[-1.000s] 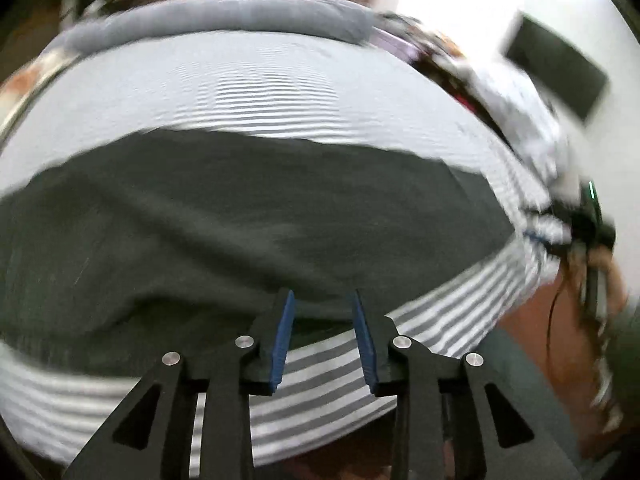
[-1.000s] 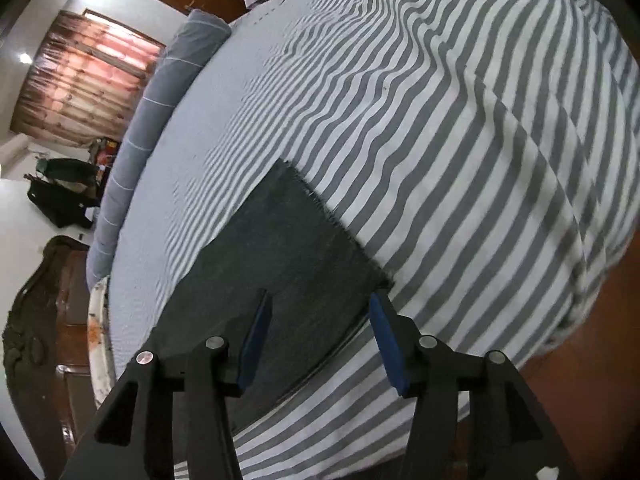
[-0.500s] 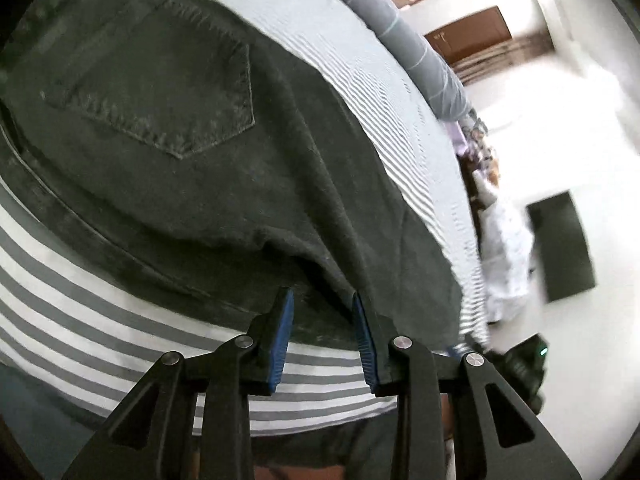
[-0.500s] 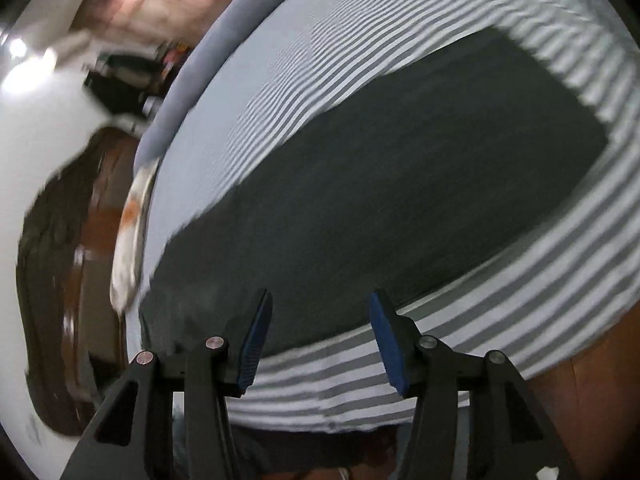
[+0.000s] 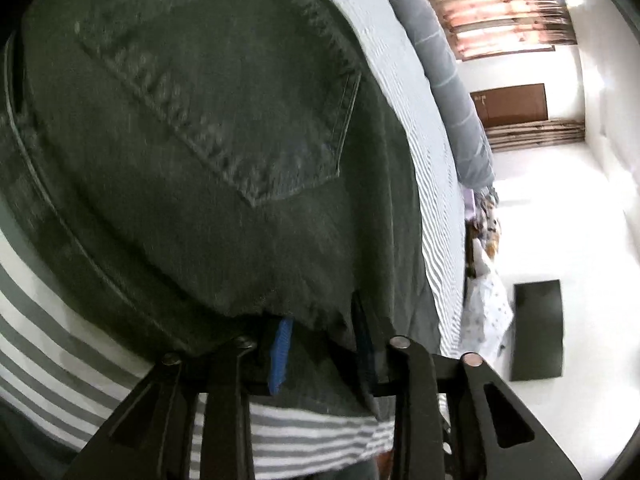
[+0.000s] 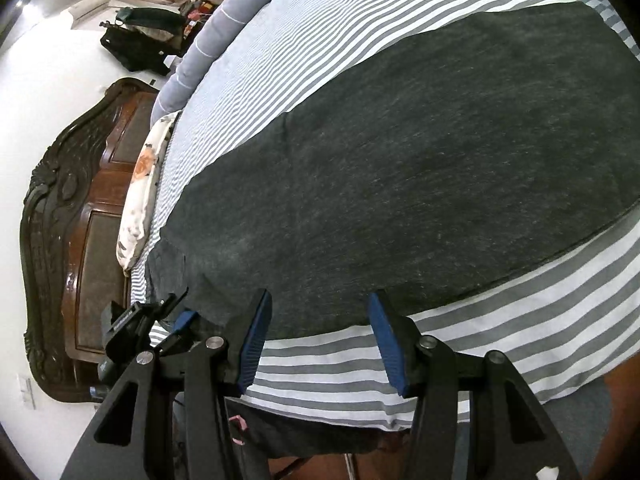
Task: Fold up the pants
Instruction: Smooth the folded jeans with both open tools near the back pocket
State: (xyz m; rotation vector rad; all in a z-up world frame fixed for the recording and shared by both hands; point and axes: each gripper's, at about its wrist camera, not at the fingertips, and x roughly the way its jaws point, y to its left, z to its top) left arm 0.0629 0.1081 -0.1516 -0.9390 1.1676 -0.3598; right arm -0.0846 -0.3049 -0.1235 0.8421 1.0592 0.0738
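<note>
Straddling the near edge of the dark pants (image 5: 224,152), the left gripper (image 5: 320,344) has its fingers apart with denim between them, not clamped. Right gripper (image 6: 320,336) open, hovering at the pants' hem edge, lower centre. Pants lie flat on the striped bedsheet (image 6: 500,328); grey bolster (image 6: 224,28) upper left.

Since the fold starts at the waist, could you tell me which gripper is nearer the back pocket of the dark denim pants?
Left. The left gripper sits just below the back pocket; the right gripper hovers at the plain leg's edge.
</note>
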